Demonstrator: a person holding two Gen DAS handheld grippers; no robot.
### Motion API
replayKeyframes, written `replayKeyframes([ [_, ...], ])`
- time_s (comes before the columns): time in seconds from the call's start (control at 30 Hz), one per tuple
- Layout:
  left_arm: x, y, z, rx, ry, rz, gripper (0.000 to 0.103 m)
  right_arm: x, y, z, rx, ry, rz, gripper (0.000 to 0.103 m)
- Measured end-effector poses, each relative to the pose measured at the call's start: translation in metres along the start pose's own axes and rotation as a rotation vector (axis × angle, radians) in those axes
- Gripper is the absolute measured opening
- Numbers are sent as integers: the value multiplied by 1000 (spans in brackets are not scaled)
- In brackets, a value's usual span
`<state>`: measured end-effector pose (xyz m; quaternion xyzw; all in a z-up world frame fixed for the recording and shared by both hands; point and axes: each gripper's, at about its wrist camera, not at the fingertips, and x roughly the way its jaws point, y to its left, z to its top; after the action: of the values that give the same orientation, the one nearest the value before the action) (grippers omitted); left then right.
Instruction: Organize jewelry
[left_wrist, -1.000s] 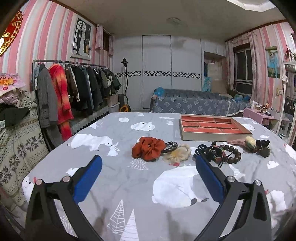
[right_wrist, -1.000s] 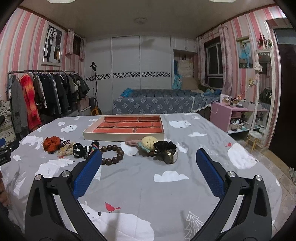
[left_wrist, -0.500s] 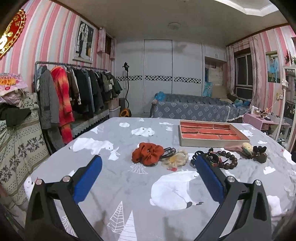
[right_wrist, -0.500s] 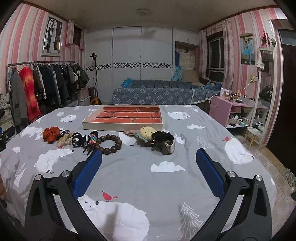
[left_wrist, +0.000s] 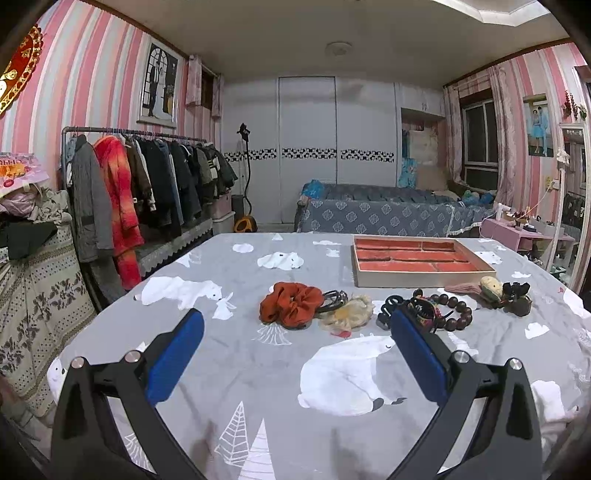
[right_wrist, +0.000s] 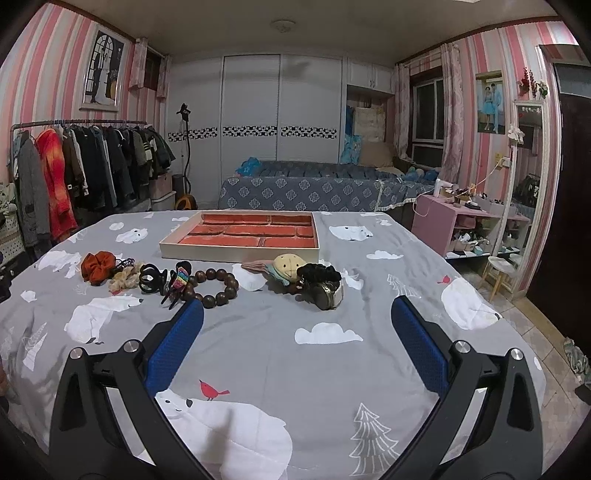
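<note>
I've backed off slightly: the orange scrunchie (left_wrist: 290, 305) and bead bracelet (right_wrist: 218, 286) sit farther away. My left gripper (left_wrist: 295, 325) and right gripper (right_wrist: 295, 317) gape empty; tray (right_wrist: 240, 252) unfilled, 0 pieces sorted.

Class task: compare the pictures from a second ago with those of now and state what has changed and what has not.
Both grippers drew back from the items: left gripper and right gripper stay open and empty. Nothing was picked up or released. The tray, orange scrunchie and bead bracelet lie unmoved.
</note>
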<state>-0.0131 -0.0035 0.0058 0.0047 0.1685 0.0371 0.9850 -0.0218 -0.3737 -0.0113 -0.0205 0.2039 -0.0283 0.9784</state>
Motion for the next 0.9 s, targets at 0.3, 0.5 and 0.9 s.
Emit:
replayKeyframes([
  [0.3,6,-2,-5,0,35,-14,99,5,4,-1,-9,12,8,99],
  [0.5,9,-8,-4,4,43,-26,99,8,2,-1,-11,16,1,99],
  [0.9,13,-10,-4,11,60,-23,99,14,-1,-1,-13,18,3,99],
])
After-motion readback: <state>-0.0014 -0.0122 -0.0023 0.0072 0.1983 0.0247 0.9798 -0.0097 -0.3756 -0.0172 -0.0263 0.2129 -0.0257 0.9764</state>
